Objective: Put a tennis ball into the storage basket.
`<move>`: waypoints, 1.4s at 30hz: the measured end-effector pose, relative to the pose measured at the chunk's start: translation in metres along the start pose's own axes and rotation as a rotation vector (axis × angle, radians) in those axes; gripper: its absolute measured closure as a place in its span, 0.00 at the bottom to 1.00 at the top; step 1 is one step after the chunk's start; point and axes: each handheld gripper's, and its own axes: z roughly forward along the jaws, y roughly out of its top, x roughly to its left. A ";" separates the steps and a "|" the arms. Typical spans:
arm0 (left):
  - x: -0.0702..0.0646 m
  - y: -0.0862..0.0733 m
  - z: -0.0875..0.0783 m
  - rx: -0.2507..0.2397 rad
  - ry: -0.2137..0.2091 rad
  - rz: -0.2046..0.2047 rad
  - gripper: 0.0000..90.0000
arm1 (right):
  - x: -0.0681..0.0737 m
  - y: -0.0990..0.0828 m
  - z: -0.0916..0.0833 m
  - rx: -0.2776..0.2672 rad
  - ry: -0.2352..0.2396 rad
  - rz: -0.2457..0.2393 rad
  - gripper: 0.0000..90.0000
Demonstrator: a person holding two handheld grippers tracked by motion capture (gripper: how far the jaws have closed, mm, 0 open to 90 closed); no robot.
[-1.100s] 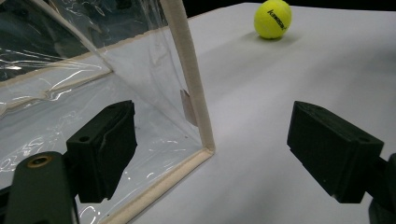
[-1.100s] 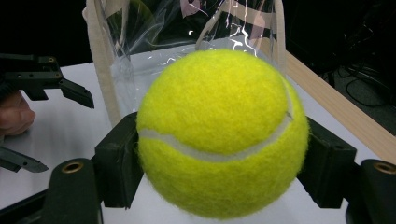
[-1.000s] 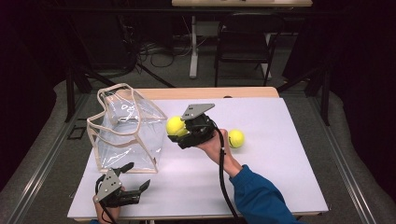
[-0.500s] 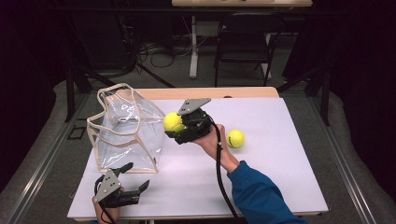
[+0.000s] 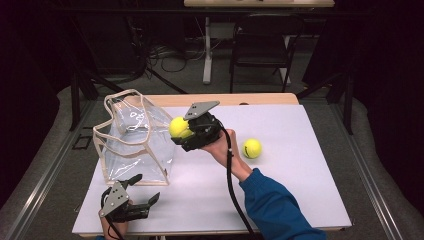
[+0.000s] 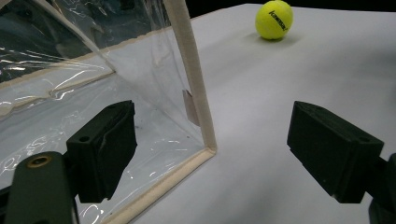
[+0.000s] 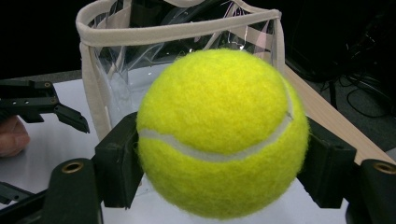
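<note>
Right gripper [image 5: 181, 134] clamps tennis ball [image 5: 178, 127], seam level.

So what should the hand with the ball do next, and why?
Probably carry it a bit further over the clear bag's open top, then let go. The right gripper is clamped on a tennis ball beside the bag's rim, not yet above the opening.

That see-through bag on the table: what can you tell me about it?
The clear plastic bag stands upright and open-topped on the white table, near its left side. Its glossy, creased walls are edged with cream fabric trim, which also forms looped handles at the top. It looks empty. The left gripper has its open jaws either side of a bottom corner, not pinching it.
</note>
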 end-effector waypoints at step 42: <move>0.000 0.000 0.000 -0.001 -0.006 0.002 0.18 | -0.002 0.032 0.004 -0.033 0.002 -0.022 0.29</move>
